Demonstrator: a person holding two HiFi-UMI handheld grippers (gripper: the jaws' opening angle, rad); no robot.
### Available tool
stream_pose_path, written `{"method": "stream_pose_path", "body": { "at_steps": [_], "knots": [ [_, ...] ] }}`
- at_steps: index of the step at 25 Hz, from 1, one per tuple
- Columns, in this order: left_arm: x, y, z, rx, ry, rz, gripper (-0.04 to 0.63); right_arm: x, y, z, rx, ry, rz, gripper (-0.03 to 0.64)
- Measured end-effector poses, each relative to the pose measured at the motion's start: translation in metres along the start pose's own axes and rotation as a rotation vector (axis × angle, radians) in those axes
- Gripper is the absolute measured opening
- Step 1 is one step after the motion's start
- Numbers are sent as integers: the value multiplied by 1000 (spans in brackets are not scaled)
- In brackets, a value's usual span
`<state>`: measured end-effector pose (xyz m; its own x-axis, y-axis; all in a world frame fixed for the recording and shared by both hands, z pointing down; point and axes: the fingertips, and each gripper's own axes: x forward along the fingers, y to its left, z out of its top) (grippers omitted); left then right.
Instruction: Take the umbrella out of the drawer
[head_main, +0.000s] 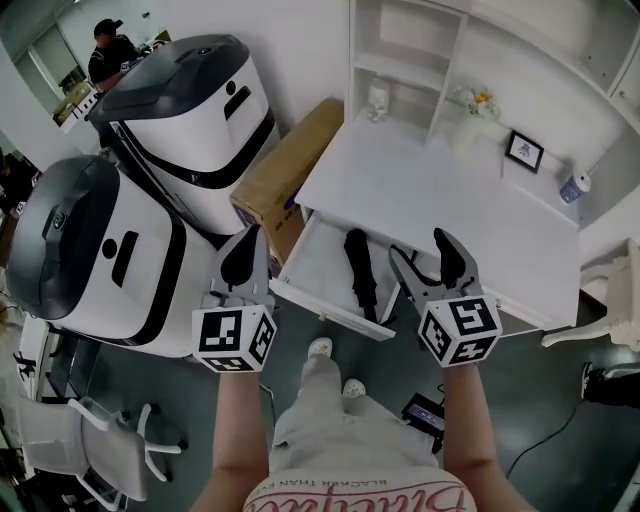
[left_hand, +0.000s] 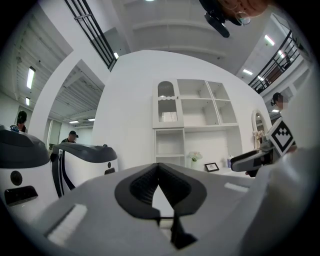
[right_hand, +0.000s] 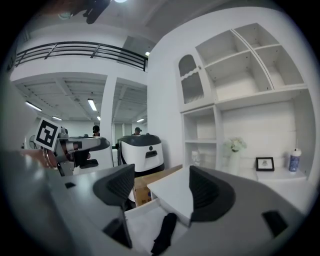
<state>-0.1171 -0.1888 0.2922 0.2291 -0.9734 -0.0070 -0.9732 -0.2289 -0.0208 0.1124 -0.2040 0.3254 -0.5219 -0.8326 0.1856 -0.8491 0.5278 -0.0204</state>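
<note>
The black umbrella (head_main: 359, 268) lies in the open drawer (head_main: 312, 268) of the white counter (head_main: 430, 190). The right claw (head_main: 417, 246), just right of the umbrella, is spread wide and empty. The left claw (head_main: 247, 242), left of the drawer, is closed on nothing.

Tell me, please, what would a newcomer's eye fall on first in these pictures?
Most striking are two big white machines with grey lids, the nearer machine and the farther machine, at the left of the head view. In the middle, a black umbrella lies in the open drawer of the white desk. The right gripper, jaws wide apart, is just right of it.
</note>
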Motion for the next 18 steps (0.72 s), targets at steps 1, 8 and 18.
{"method": "stream_pose_path", "body": {
  "at_steps": [1, 8, 18],
  "knots": [
    [5, 3, -3, -3, 6, -5, 9, 6, 0, -4, 2, 14, -1, 314],
    [44, 25, -33, -19, 75, -48, 9, 54, -5, -46, 47, 141, -51, 314],
    [96, 60, -80, -47, 172, -98, 9, 114, -2, -122, 98, 338, -65, 314]
  ]
}}
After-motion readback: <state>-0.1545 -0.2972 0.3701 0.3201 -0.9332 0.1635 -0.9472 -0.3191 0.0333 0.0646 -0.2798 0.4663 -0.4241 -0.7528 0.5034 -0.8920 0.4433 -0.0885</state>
